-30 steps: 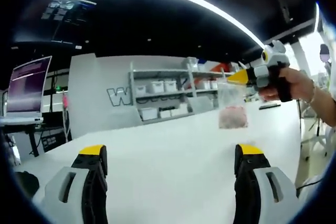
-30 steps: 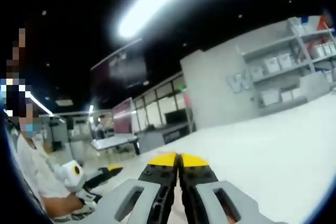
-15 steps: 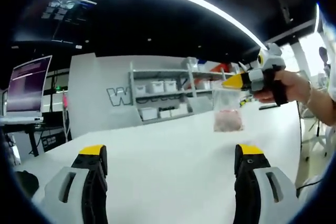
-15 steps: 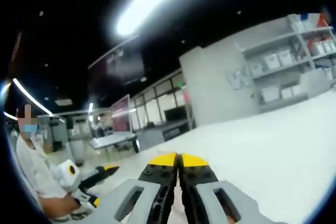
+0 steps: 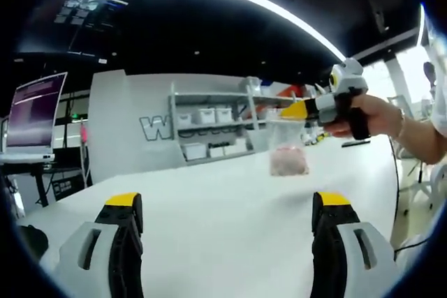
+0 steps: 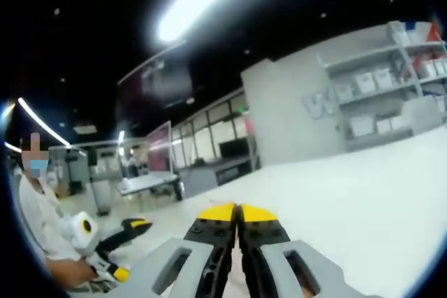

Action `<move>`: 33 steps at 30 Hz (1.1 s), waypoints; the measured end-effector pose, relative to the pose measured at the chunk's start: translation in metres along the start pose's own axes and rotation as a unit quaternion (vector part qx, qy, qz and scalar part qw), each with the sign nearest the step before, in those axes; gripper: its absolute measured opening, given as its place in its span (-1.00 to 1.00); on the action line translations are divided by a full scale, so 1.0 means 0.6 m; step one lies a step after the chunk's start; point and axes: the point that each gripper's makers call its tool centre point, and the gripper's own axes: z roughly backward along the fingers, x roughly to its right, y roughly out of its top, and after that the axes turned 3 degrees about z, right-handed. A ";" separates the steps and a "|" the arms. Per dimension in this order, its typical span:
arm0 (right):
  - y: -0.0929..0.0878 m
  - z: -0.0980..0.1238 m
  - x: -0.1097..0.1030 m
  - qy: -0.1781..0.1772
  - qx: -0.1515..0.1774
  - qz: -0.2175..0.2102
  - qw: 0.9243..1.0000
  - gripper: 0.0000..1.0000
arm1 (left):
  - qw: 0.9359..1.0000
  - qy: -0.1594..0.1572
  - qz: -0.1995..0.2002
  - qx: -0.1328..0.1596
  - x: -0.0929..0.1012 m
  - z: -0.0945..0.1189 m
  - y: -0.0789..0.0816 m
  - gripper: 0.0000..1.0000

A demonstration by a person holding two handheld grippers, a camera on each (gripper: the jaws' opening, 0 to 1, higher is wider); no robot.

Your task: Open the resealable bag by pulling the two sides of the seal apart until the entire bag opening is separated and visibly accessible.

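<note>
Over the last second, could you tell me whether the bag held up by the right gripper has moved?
Yes. In the left gripper view the bag, hanging from the right gripper, has shifted left against the shelving unit behind it, toward the left gripper.

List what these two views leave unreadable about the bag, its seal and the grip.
- Seal: in the left gripper view the right gripper covers the top edge of the bag, so open or shut is unclear.
- Pink contents: too small and blurred in the left gripper view to identify.
- Grip: in the right gripper view the shut yellow fingers hide the bag film between them.
- Left gripper: open, away from the bag.
</note>
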 end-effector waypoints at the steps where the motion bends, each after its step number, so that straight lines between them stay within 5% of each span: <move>1: 0.000 -0.002 0.001 0.000 -0.001 0.000 1.000 -1.00 | 1.000 0.000 0.000 0.000 0.000 0.000 0.000 0.99; 33: -0.006 -0.074 0.075 -0.024 -0.025 -0.012 0.999 -1.00 | 0.999 -0.004 0.026 0.022 -0.001 0.002 0.011 0.99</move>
